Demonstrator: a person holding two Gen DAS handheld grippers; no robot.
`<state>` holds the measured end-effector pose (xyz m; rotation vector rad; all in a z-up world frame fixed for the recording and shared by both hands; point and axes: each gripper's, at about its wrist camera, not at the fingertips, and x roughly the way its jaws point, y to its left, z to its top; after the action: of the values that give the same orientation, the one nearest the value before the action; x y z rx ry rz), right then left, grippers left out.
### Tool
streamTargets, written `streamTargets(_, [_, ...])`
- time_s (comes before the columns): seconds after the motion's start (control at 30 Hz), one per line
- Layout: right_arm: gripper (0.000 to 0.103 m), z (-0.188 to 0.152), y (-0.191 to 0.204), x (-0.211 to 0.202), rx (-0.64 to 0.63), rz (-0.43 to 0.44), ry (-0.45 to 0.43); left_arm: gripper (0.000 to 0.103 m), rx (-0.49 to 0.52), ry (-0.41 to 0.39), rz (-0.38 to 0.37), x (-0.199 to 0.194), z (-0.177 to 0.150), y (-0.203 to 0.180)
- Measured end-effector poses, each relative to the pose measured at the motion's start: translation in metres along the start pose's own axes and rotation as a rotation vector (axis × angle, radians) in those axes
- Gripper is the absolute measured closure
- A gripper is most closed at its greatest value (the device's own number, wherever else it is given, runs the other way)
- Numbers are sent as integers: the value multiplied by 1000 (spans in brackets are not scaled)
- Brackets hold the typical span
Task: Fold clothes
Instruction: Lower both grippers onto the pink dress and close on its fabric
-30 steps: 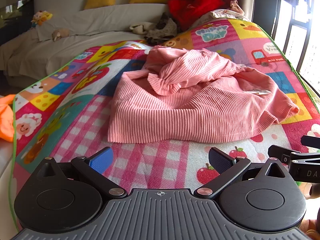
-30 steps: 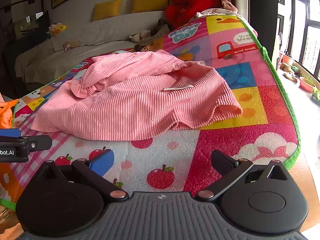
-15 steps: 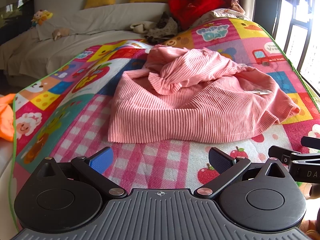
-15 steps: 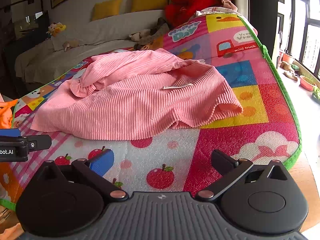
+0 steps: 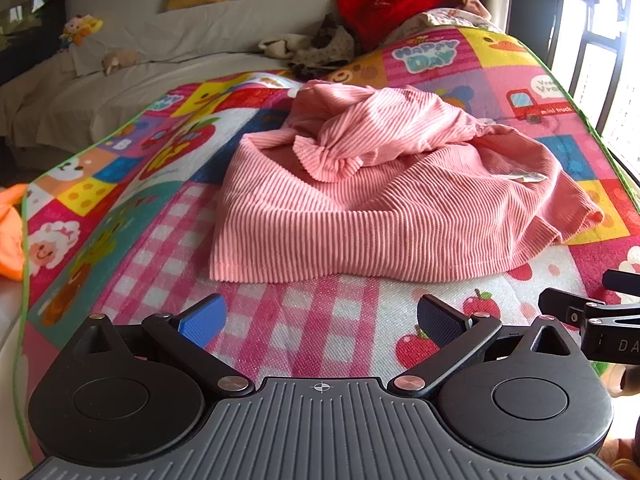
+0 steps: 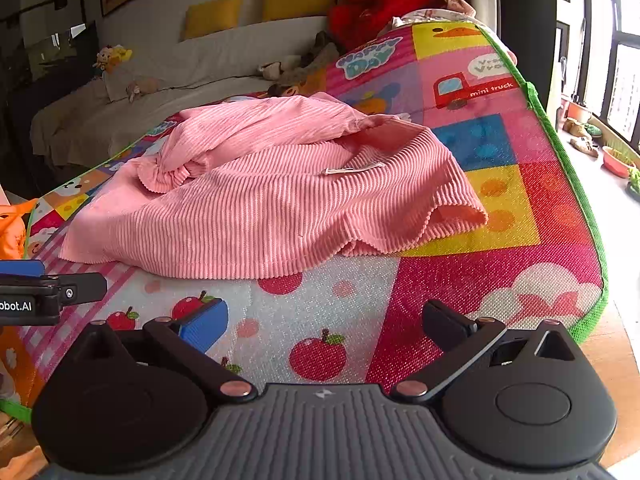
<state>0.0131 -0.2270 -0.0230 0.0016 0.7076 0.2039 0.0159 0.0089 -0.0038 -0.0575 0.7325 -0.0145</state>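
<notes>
On the colourful play mat [image 5: 256, 320], beyond both grippers, lies a pink ribbed garment [image 5: 384, 208], loosely heaped: its lower body is spread fairly flat toward the cameras, while a bunched part, perhaps a sleeve, is piled on top at the far side. It is not folded. The left gripper [image 5: 320, 316] has its jaws spread wide and holds nothing; it faces the garment's near hem [image 5: 320, 274] almost squarely, a bare strip of checked mat between. The right gripper [image 6: 326, 322] is likewise spread and empty, facing the garment's right part, where a corner [image 6: 460, 216] curls up off the mat. The garment's long axis runs left to right across both views, so each gripper stands opposite its own end of the hem; the left looks slightly the nearer. Open mat lies on every side of the garment, widest to its right before the mat's green edge [image 6: 576, 184]. A white label [image 6: 352, 169] shows on the garment's upper surface, so it may be lying inside out.
</notes>
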Motion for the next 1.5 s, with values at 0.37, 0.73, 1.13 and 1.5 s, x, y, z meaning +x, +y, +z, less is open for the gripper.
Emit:
streamTargets(0.37, [0, 77, -26, 42, 73, 106, -34, 0, -41, -67, -63, 33, 73, 24])
streamTargets(0.73, [0, 90, -75, 104, 397, 331, 87, 0, 23, 40, -85, 123, 112, 34])
streamTargets(1.13, [0, 152, -54, 89, -85, 101, -123, 0, 50, 97, -100, 140, 111, 38])
streamTargets(1.5, [57, 122, -65, 149, -164, 82, -17, 28, 62, 47, -22, 133, 100, 49])
